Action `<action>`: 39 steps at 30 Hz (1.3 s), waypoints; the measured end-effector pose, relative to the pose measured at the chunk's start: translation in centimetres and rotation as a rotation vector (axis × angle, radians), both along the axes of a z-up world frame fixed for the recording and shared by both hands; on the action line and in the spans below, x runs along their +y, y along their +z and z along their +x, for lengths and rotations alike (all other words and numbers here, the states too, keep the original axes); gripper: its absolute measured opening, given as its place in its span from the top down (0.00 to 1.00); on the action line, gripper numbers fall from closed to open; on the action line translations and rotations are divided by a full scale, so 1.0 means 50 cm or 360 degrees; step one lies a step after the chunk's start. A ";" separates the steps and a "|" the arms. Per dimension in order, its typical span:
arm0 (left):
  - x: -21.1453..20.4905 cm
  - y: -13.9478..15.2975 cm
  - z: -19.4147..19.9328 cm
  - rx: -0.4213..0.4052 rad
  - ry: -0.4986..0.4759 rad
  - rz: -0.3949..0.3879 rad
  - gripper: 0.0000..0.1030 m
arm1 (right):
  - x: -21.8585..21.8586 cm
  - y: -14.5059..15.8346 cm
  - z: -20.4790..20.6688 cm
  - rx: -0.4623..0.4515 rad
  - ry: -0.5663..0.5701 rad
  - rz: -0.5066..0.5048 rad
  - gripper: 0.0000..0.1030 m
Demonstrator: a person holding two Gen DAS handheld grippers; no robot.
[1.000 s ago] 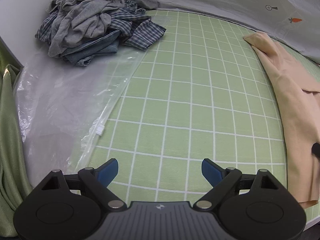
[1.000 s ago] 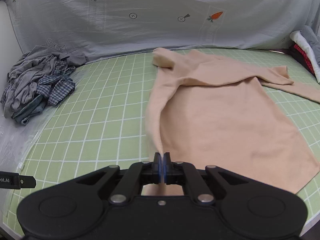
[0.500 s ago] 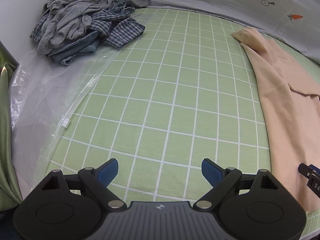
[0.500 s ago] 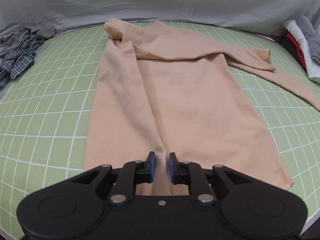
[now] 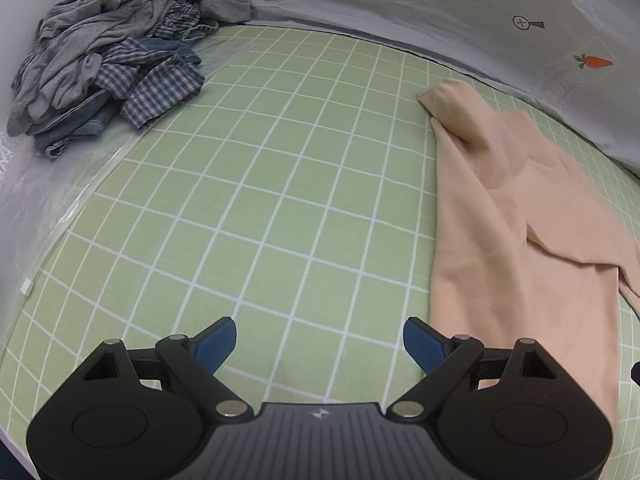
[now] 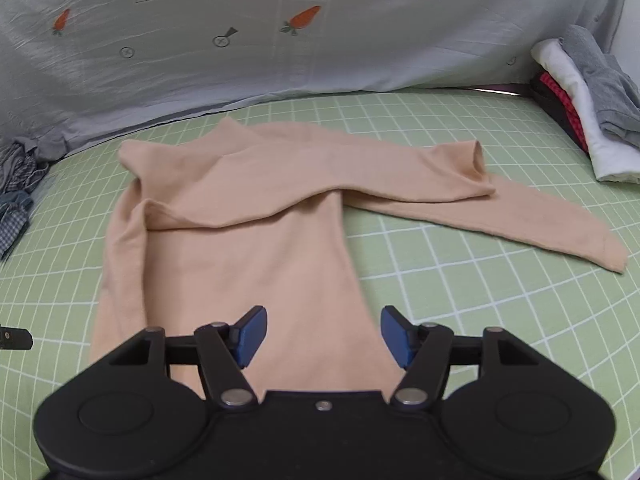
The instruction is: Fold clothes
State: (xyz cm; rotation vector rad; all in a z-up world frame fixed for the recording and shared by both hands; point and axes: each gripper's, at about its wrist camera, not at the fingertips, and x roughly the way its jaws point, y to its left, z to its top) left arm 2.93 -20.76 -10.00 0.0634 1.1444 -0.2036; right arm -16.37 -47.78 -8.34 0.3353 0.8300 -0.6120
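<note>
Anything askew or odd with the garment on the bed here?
The peach top lies unevenly: one sleeve is folded across the chest, the other sleeve sticks out sideways, and its left edge is rolled over.

A peach-coloured long-sleeved knit top (image 6: pixel 248 256) lies spread on a light green bedsheet with a white grid (image 6: pixel 480 288). One sleeve is folded across the chest, its cuff near the right shoulder; the other sleeve stretches out flat to the right. The black right gripper with blue finger pads (image 6: pixel 323 336) hangs over the lower hem, jaws spread wide with nothing between them. Behind runs a grey carrot-print cloth (image 6: pixel 320 28). A stack of folded white, grey and red garments (image 6: pixel 580 120) sits at far right; a crumpled checked pile (image 6: pixel 16 192) at far left.
</note>
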 end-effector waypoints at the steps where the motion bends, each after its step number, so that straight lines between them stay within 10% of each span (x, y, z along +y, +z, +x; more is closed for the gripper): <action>1: -0.019 -0.004 0.016 -0.0007 -0.0009 -0.0003 0.12 | -0.021 -0.001 -0.002 -0.0002 -0.0032 -0.0003 0.38; 10: -0.155 -0.015 0.218 -0.0138 -0.0100 -0.0070 0.12 | -0.298 -0.033 0.052 -0.0029 -0.0453 -0.0017 0.29; 21: -0.314 -0.071 0.364 -0.0204 -0.0336 -0.0065 0.12 | -0.446 -0.088 0.116 0.0048 -0.0474 -0.0022 0.29; 27: -0.335 -0.086 0.376 -0.0182 -0.0387 -0.0111 0.43 | -0.445 -0.105 0.106 -0.0013 -0.0475 0.0032 0.31; 31: -0.326 -0.077 0.384 -0.0199 -0.0391 -0.0135 0.86 | -0.451 -0.100 0.108 -0.0079 -0.0406 0.0062 0.56; 34: -0.302 -0.055 0.395 -0.0233 -0.0354 -0.0196 0.90 | -0.453 -0.086 0.114 -0.0083 -0.0319 0.0019 0.97; 39: -0.234 0.007 0.422 -0.0306 -0.0230 -0.0329 0.91 | -0.463 -0.021 0.097 -0.0178 -0.0309 -0.0111 0.98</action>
